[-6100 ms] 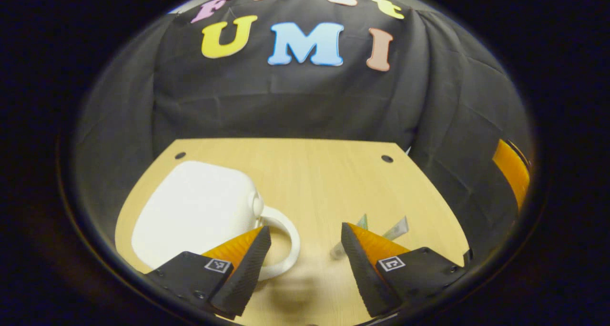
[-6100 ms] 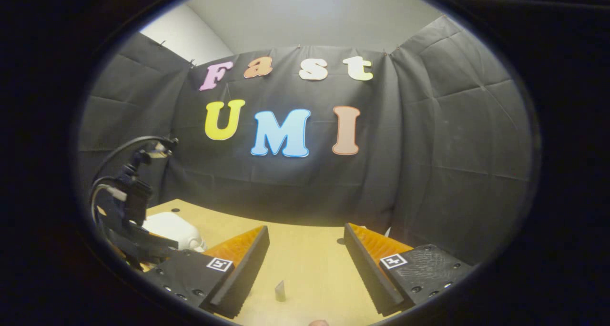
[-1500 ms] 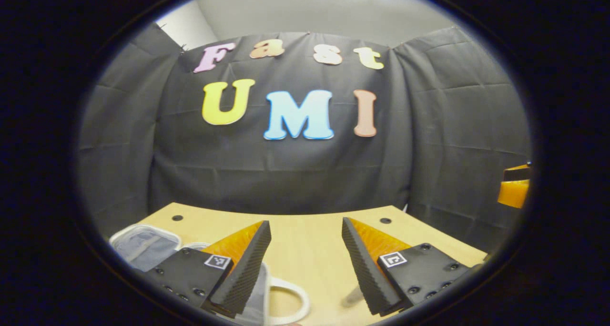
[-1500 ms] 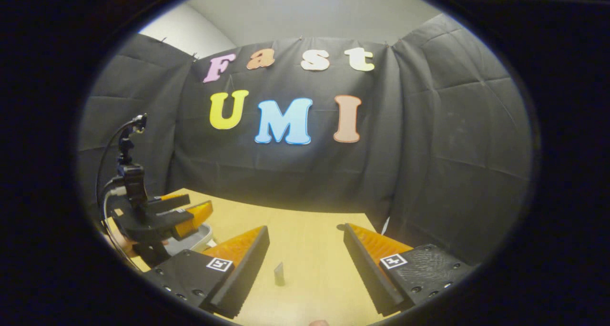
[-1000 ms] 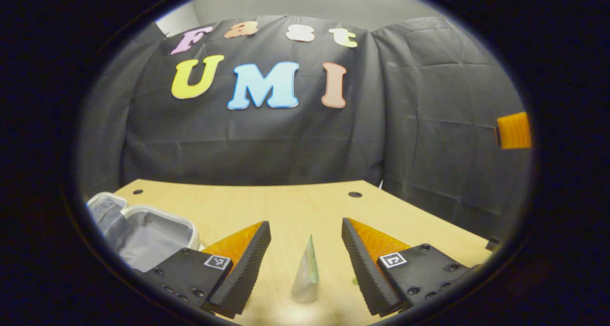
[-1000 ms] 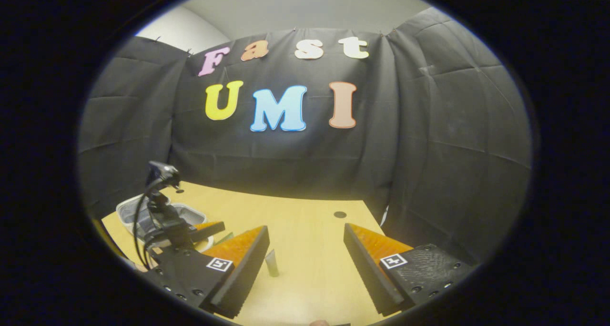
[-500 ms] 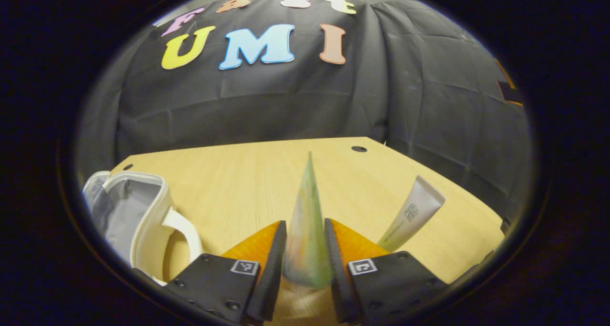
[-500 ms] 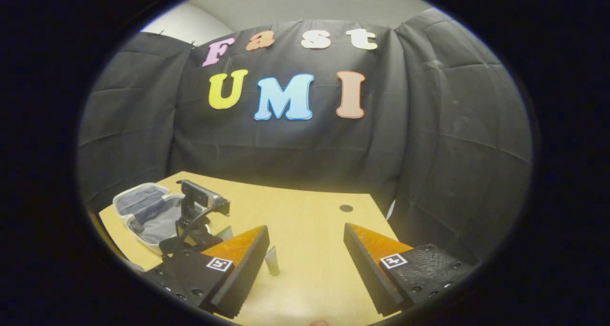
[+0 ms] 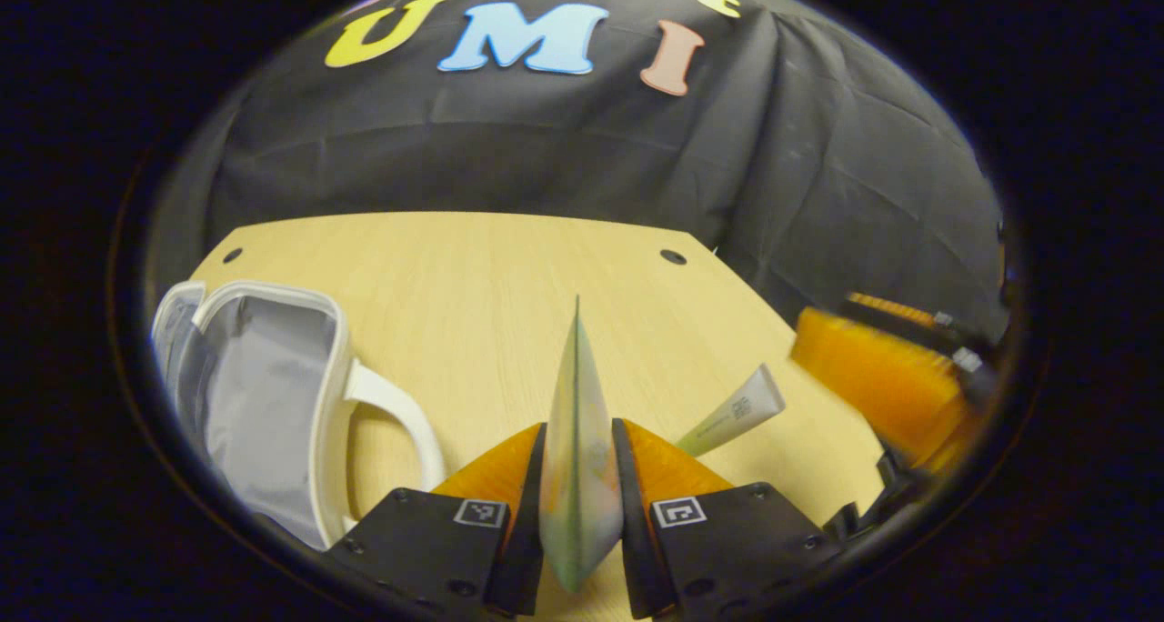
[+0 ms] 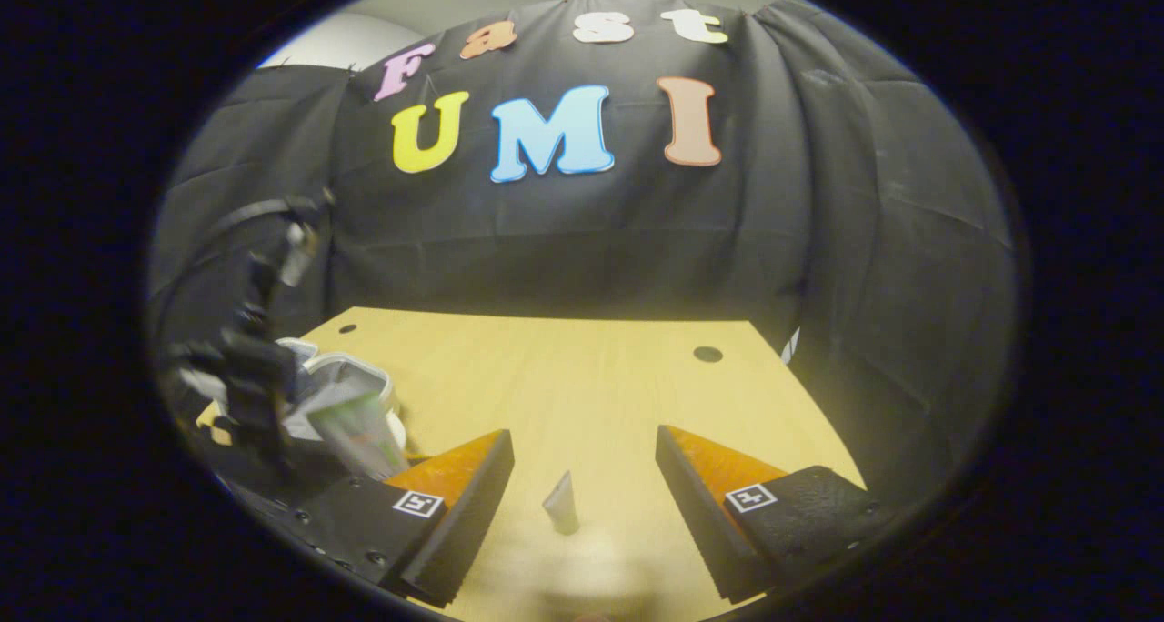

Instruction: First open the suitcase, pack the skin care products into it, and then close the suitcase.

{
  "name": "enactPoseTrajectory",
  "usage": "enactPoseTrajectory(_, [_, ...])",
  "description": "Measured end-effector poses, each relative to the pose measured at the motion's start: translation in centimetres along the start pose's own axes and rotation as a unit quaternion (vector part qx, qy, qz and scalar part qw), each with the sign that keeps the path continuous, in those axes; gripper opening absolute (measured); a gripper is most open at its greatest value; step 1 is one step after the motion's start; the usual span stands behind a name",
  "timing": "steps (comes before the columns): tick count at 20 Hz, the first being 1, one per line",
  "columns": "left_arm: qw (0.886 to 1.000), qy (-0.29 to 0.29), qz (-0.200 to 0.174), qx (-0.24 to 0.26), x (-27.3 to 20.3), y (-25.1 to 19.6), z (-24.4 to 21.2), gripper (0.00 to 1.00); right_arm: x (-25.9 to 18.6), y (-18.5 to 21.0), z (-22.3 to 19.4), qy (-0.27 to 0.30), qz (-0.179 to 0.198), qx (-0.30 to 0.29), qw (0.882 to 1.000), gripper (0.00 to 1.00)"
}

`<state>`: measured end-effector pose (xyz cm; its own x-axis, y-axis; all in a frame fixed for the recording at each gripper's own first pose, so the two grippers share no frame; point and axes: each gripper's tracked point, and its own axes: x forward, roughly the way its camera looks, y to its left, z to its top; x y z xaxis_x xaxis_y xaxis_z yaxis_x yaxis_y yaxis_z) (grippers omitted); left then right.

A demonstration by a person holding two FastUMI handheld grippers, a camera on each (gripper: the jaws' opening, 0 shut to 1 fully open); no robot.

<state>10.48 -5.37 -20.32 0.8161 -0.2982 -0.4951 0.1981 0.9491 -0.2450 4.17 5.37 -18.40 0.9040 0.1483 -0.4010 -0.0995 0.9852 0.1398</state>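
In the left gripper view, my left gripper (image 9: 579, 428) is shut on a pale green-and-white tube (image 9: 577, 476), which stands upright between the fingers. The white suitcase (image 9: 318, 367) lies open at the left, showing its grey lining and its handle facing me. A second, pale tube (image 9: 732, 413) lies on the table to the right, with the blurred right gripper (image 9: 887, 386) near it. In the right gripper view, my right gripper (image 10: 584, 438) is open above that second tube (image 10: 561, 511). The left gripper (image 10: 259, 381) holds its tube (image 10: 359, 436) in front of the suitcase (image 10: 341, 366).
The wooden table (image 9: 473, 276) has two small dark holes near its far corners (image 9: 673, 256). Black cloth walls close the booth behind and at the sides. A cable (image 10: 236, 217) loops above the left gripper.
The suitcase, earlier closed, now lies open. My left gripper, shut on the green tube half a second ago, has raised it. My right gripper has tilted down over the second tube.
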Motion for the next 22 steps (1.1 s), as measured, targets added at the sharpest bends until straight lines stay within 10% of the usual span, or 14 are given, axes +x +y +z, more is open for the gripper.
enactPoseTrajectory(7, [0.999,-0.015,0.031,-0.033,-10.7,5.9,4.8,0.47,4.8,0.8,-9.0,0.118,0.0,0.027,0.993,0.84])
enactPoseTrajectory(12, [0.994,0.006,0.081,-0.071,-13.9,14.2,3.6,0.44,4.9,0.2,-10.5,0.141,-0.038,0.066,0.987,0.25])
enactPoseTrajectory(22, [0.976,0.181,0.122,-0.007,-10.3,27.0,-2.6,0.45,-3.2,14.1,-5.0,0.146,0.015,0.162,0.976,0.23])
